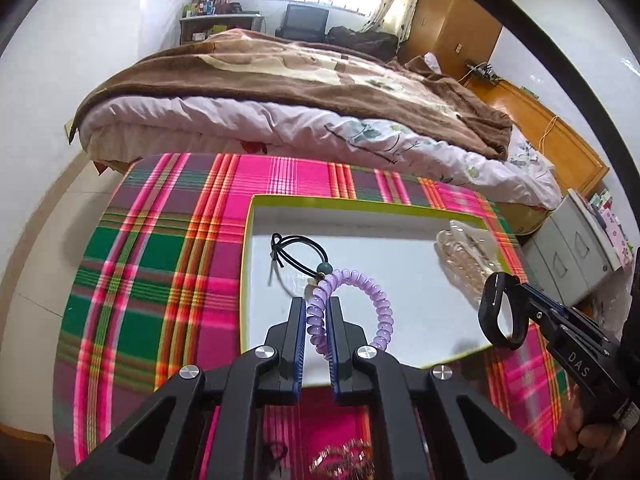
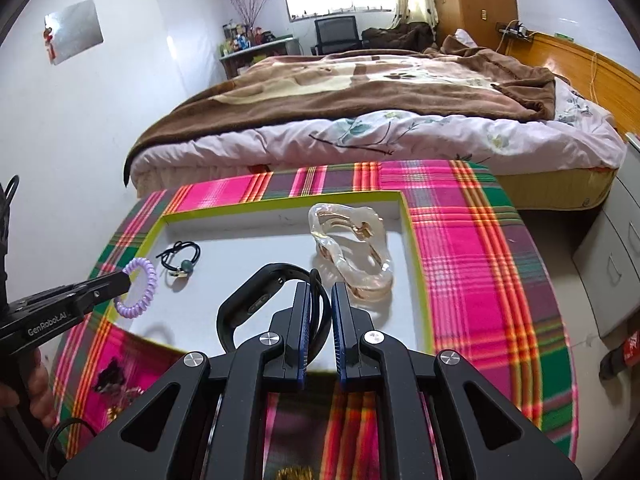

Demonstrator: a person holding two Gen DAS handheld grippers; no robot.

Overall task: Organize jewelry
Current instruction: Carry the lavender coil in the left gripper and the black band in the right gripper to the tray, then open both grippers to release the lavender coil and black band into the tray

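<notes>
A round table (image 1: 132,264) under a pink, green and orange plaid cloth stands at the foot of a bed (image 2: 360,92) with a brown blanket. On the cloth lies a shallow white tray (image 1: 400,256) with a yellow-green rim.

At the left, the left gripper (image 1: 317,308) has its jaws narrowed onto a purple spiral hair tie (image 1: 360,284), pinching one side of the coil so that the rest loops out to the right of the fingers. In the right wrist view this coil (image 2: 140,288) hangs over the tray's near left edge. Just beyond it, on the left part of the tray floor, lies a black hair elastic with a green bead (image 1: 304,256).

Right of centre, the right gripper (image 2: 320,300) is clamped on a black wristband (image 2: 256,300), its strap caught between the blue pads and the loop curving out to the left of the fingers, above the near middle of the tray. In the left wrist view the band (image 1: 502,312) hangs over the tray's near right corner.

Farther right in the tray, towards its far right corner, rests a clear hair claw (image 2: 352,252) with gold-coloured inner parts, near the wristband. A few more small pieces lie on the cloth on the near side of the tray, blurred and half hidden by the gripper bodies.
</notes>
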